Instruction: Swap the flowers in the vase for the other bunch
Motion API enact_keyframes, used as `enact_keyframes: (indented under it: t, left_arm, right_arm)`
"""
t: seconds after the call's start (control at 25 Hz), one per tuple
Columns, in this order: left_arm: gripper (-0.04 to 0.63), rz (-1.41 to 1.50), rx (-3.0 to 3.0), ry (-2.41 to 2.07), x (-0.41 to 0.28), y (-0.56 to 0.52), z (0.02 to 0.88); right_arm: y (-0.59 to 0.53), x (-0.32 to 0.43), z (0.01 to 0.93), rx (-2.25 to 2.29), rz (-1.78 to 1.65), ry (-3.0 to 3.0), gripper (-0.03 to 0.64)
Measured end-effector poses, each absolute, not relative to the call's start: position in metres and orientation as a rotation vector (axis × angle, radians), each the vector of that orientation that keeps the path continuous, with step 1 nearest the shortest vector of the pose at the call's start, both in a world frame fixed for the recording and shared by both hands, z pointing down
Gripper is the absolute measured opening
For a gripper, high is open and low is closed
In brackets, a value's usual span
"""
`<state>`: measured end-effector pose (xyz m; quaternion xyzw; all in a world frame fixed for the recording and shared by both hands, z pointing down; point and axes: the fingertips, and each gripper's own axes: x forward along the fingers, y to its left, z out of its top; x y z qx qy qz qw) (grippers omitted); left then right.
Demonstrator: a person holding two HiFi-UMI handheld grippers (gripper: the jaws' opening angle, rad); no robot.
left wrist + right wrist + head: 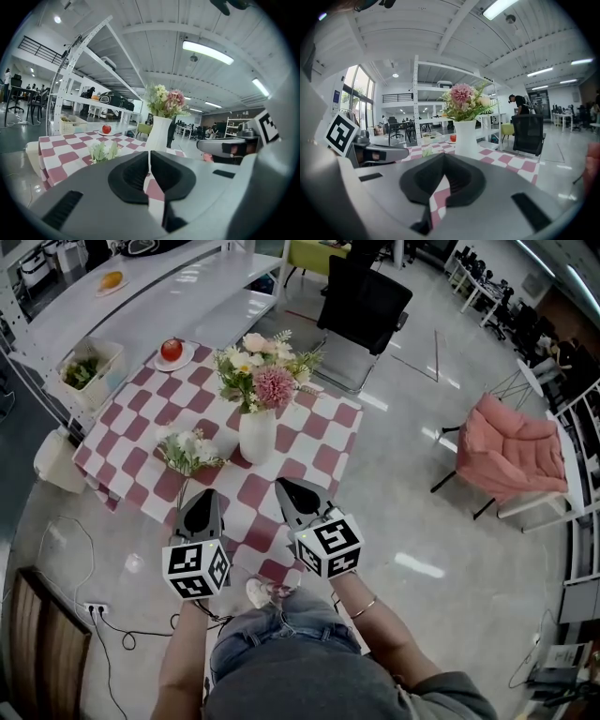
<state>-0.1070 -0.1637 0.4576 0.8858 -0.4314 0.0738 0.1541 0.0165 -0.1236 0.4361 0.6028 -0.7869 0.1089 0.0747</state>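
A checked table (131,427) fills the upper left of the head view. A white vase (257,435) stands upright near its middle. The pink and cream flowers (258,367) in it rise straight out of the neck, so their long axis is vertical.

Taking the vase as the centre of the clock, an apple on a plate (172,350) sits between 10 and 11 o'clock. The loose white bunch (187,451) lies flat on the cloth at about 9 o'clock, just beside the vase. Its long axis runs roughly 12 to 6, with the heads toward 12 and the stems trailing toward 6.

The left gripper (202,493) hangs over the near table edge between 7 and 8 o'clock. Its nose points toward 12, close to the stem ends of the loose bunch. Its jaws are together with nothing between them.

The right gripper (281,482) is at about 5 o'clock, angled toward 11 and aimed at the vase. Its jaws are also pressed together and empty.

Both forearms reach up from 6 o'clock side by side. Each gripper is held nearly level, tipped slightly nose-down.
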Motion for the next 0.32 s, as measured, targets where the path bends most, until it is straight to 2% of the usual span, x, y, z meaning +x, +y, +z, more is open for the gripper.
enact_keyframes:
  t: [0.32]
  left_arm:
    - [0.028,0.248,2.568,-1.278,-0.122,-0.158,0.454]
  right_arm:
    - [-0.112,0.005,0.437,1.808,0.337,-2.374,0.009]
